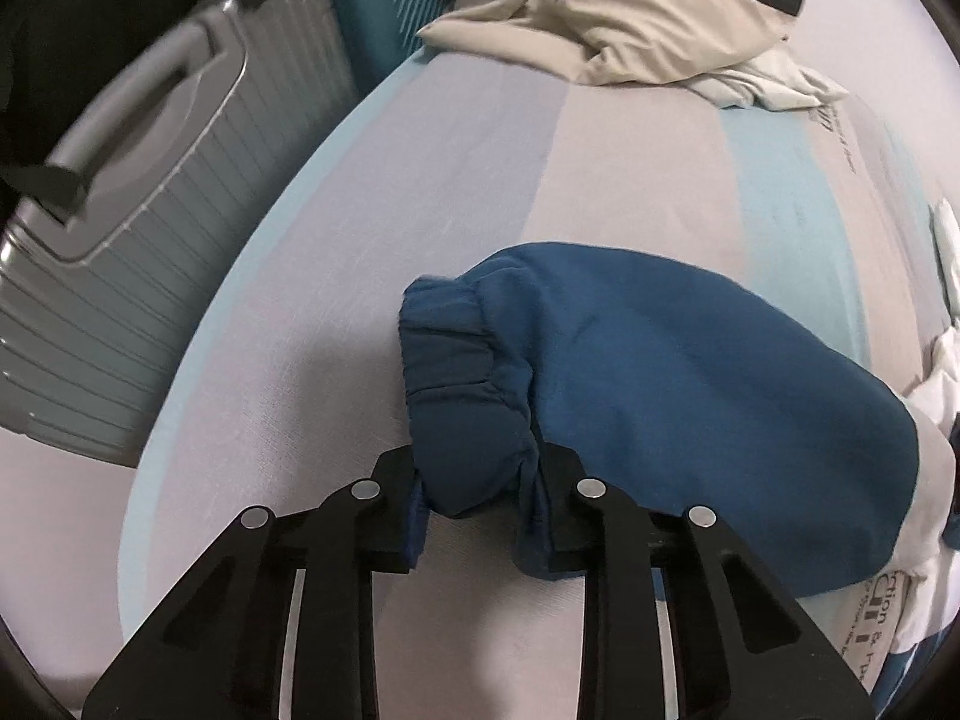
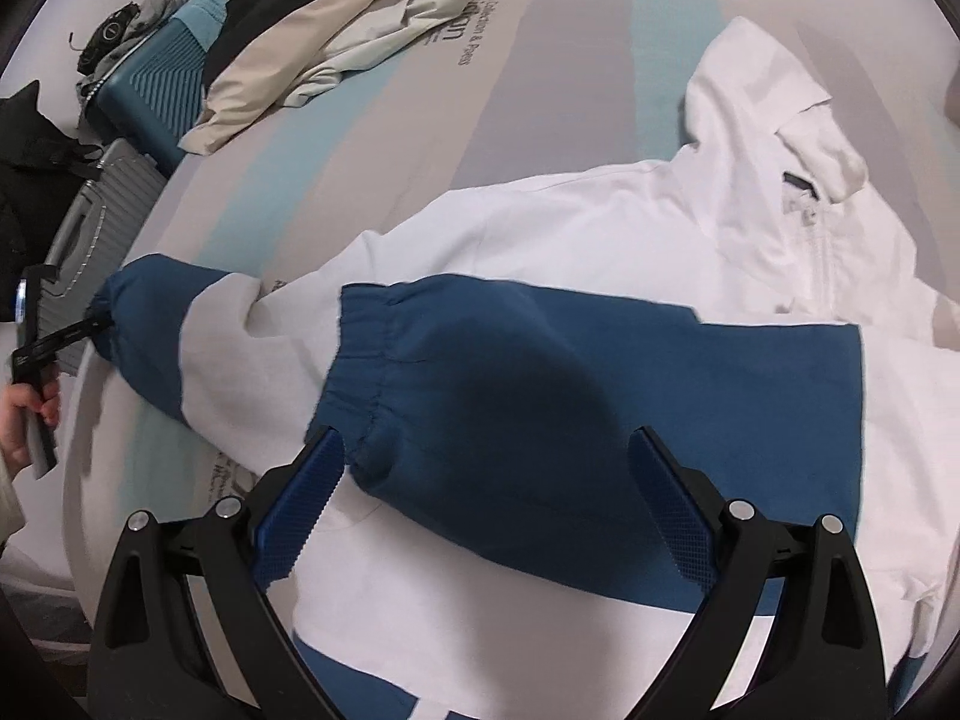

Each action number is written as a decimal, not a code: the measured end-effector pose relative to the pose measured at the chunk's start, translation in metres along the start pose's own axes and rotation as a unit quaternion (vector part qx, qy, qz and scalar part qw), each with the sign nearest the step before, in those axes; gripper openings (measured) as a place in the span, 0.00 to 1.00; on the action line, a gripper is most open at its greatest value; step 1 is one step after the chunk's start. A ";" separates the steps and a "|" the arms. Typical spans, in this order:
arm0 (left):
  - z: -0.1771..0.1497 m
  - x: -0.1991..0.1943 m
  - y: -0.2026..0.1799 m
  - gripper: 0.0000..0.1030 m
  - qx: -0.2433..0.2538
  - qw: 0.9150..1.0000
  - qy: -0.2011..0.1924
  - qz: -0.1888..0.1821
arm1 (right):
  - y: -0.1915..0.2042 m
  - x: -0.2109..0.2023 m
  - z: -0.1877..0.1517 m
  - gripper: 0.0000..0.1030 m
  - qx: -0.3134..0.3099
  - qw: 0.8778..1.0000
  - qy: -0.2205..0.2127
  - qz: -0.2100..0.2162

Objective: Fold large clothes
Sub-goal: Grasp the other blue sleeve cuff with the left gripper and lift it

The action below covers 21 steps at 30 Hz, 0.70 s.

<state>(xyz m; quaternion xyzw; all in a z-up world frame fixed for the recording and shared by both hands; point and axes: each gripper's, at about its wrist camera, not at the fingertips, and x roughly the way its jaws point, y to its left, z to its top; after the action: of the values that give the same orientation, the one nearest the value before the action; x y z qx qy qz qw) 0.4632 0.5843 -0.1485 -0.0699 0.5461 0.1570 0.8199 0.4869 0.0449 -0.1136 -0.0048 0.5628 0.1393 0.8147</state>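
Observation:
A white hooded jacket (image 2: 600,228) with blue sleeves lies face up on the striped bed sheet (image 2: 372,120), its hood (image 2: 768,96) towards the far right. One blue sleeve (image 2: 600,372) is folded across the jacket's front, and my right gripper (image 2: 486,438) hovers open over its elastic cuff (image 2: 366,360), one finger on each side. The other sleeve (image 1: 660,360) stretches out towards the bed's left edge. My left gripper (image 1: 480,468) is shut on that sleeve's gathered cuff (image 1: 462,372); in the right wrist view it shows small at the far left, pinching the sleeve end (image 2: 114,306).
A grey ribbed suitcase (image 1: 150,192) stands against the bed's left side, with a teal suitcase (image 2: 162,84) behind it. A beige and black jacket (image 1: 630,18) lies heaped at the far end of the bed. A person's hand (image 2: 24,414) holds the left gripper's handle.

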 end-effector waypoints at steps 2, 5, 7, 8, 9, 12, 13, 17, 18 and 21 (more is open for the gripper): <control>-0.001 -0.009 -0.009 0.24 0.007 1.000 -0.005 0.002 | -0.004 0.000 0.001 0.89 0.005 1.000 -0.001 -0.010; -0.002 -0.024 -0.023 0.24 0.020 1.000 -0.019 -0.002 | -0.011 -0.002 0.003 0.91 0.014 1.000 -0.005 -0.020; -0.001 -0.036 -0.031 0.24 0.018 0.999 -0.030 -0.012 | -0.016 -0.005 0.004 0.92 0.025 0.999 -0.009 -0.021; 0.000 -0.044 -0.038 0.24 0.018 0.999 -0.037 -0.017 | -0.018 -0.006 0.004 0.93 0.027 0.999 -0.011 -0.024; -0.001 -0.052 -0.045 0.24 0.019 0.999 -0.044 -0.025 | -0.020 -0.008 0.004 0.93 0.027 0.999 -0.013 -0.027; -0.001 -0.070 -0.070 0.24 0.026 0.997 -0.057 -0.038 | -0.024 -0.015 0.004 0.93 0.027 0.999 -0.017 -0.038; -0.003 -0.075 -0.081 0.24 0.030 0.997 -0.060 -0.039 | -0.026 -0.017 0.004 0.93 0.029 0.999 -0.018 -0.040; -0.011 -0.087 -0.123 0.24 0.048 0.996 -0.060 -0.048 | -0.038 -0.028 0.003 0.93 0.034 0.998 -0.024 -0.055; -0.014 -0.089 -0.130 0.24 0.052 0.996 -0.060 -0.049 | -0.041 -0.030 0.002 0.93 0.035 0.997 -0.025 -0.057; -0.022 -0.094 -0.158 0.24 0.063 0.995 -0.058 -0.053 | -0.055 -0.037 -0.001 0.93 0.041 0.997 -0.032 -0.061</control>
<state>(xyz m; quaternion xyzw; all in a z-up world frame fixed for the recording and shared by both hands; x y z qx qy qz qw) 0.4639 0.4121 -0.0799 -0.0374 0.5018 0.0828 0.8602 0.4869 -0.0162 -0.0883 -0.0012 0.5404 0.0666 0.8387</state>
